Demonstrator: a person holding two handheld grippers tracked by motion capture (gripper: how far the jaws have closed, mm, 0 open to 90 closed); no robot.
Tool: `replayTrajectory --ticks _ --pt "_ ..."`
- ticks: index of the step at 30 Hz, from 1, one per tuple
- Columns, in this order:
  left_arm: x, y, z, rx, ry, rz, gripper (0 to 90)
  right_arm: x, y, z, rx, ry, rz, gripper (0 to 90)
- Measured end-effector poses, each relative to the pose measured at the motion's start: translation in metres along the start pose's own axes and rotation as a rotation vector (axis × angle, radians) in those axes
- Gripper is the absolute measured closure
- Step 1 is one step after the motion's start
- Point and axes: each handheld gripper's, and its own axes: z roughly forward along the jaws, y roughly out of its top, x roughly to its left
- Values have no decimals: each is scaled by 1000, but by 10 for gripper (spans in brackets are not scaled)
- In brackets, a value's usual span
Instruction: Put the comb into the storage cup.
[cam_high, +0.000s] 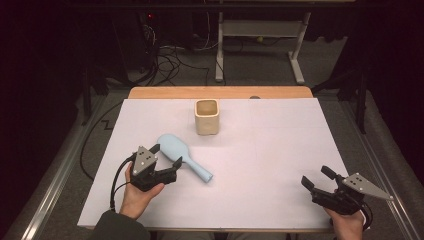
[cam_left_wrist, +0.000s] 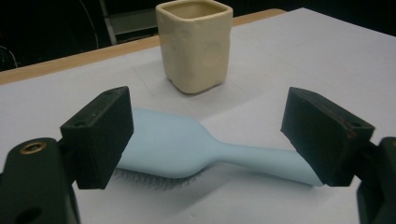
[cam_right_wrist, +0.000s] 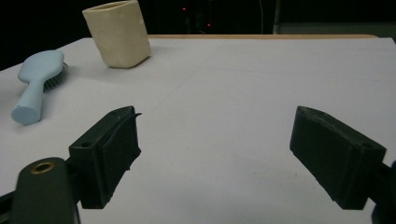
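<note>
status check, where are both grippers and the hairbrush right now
Left gripper open, jaws straddling the blue hairbrush, not closed on it. Right gripper open, idle at near right. Brush bristles-down, cream cup beyond it. Nothing in the way.

Pale blue hairbrush (cam_left_wrist: 187, 144) smooth matt plastic w/ fine bristles, cream cup (cam_left_wrist: 195, 44) dimpled satin ceramic-looking, surface (cam_high: 270, 165) matt white sheet, wood edge, hand-held gripper pads (cam_left_wrist: 100, 135) matt black.
</note>
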Motion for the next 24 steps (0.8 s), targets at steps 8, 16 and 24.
replayTrajectory --ticks 8,16,24 --pt "-8 3 12 14 -28 3 206 0 0 0 0 1 0 162" --pt "-15 8 23 27 -49 6 232 0 0 0 -1 3 0 163" --pt "-21 13 33 41 -59 14 271 0 0 0 0 4 0 162"
